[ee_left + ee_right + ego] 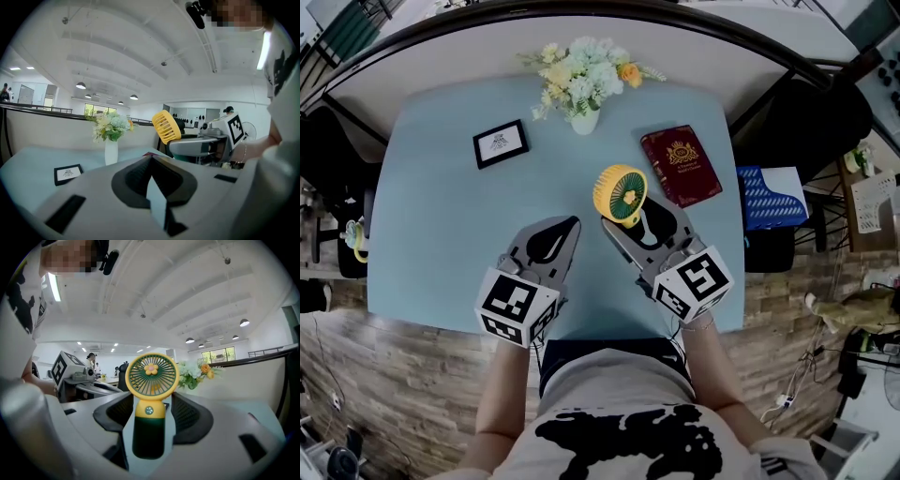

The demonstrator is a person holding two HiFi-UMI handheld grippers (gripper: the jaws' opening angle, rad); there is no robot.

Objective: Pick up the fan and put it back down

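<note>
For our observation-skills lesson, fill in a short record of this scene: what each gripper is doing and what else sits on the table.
Right gripper: shut on the yellow plastic handheld fan, held by its dark green handle
Left gripper: shut, empty
Surface: pale blue table
Also on it: white vase of flowers, black-framed card, maroon book

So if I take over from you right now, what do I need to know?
Left hand-held gripper: shut and empty, over the table.
Right hand-held gripper: closed on the dark handle of the yellow fan, which stands upright between its jaws.
Done: the fan is gripped. It looks lifted off the table, but that is hard to be sure of.
Left to do: set it down upright on a bare spot, clear of the red book and the flower vase, then open the jaws and let go.
</note>
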